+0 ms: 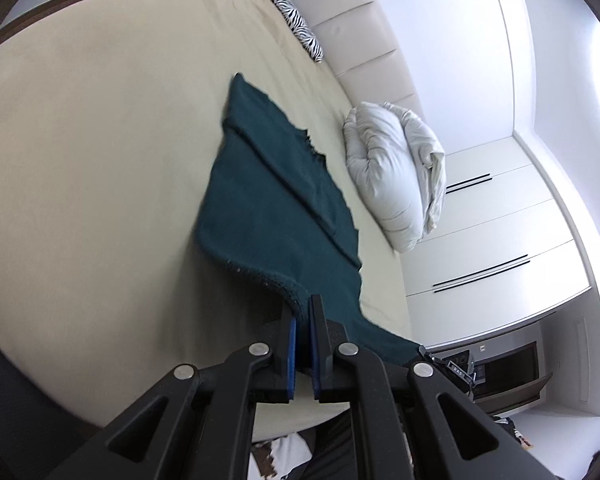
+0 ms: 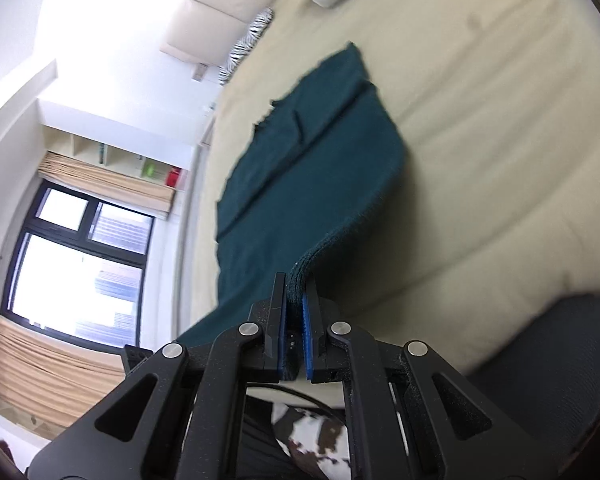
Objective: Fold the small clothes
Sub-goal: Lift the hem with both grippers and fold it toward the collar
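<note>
Left wrist, claw: my left claw (image 1: 303, 314) is pinching a near corner of the teal cloth (image 1: 276, 184).
Left wrist, cloth: it is lying across the bed (image 1: 100, 140), reaching toward the headboard, with a white pillow (image 1: 396, 172) just beside it.
Right wrist, claw: my right claw (image 2: 296, 294) is clamping the other near corner, bunched between the pads.
Right wrist, cloth: the teal cloth (image 2: 308, 168) is rising off the bed (image 2: 480, 120) near its front edge.

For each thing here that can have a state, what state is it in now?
Left gripper: shut on the green cloth.
Right gripper: shut on the green cloth.
Green cloth: partly flat on the bed, near edge lifted.
White pillow: crumpled, lying on the bed.
Bed: covered by a beige sheet.
</note>
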`<control>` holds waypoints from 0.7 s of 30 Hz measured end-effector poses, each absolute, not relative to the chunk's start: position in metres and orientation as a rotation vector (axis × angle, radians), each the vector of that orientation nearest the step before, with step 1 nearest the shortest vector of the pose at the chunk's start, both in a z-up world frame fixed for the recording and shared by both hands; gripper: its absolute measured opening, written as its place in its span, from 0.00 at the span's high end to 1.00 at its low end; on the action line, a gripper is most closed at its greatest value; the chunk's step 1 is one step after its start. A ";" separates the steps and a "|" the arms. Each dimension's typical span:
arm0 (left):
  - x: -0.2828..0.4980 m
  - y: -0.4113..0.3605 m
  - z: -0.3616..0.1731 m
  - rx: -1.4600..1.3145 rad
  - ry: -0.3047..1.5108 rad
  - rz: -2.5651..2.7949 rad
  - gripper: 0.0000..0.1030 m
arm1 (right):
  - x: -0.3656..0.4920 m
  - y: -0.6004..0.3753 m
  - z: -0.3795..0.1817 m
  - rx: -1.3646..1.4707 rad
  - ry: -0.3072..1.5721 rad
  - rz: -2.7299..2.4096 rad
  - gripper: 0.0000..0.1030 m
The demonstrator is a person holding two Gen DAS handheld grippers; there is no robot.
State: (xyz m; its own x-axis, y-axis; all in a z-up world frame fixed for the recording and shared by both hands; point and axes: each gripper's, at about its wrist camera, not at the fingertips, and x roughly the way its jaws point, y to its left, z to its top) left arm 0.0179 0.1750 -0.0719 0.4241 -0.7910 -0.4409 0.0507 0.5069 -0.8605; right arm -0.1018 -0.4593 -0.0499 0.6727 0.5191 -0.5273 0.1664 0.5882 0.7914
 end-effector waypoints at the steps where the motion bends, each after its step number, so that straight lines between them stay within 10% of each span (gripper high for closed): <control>1: 0.026 0.175 -0.068 -0.906 0.986 -0.632 0.94 | -0.095 -0.460 -0.044 0.943 0.819 0.239 0.95; 21: 0.232 0.140 -0.053 -1.002 0.889 -0.581 0.94 | 0.119 -0.511 -0.023 0.940 0.702 0.092 0.95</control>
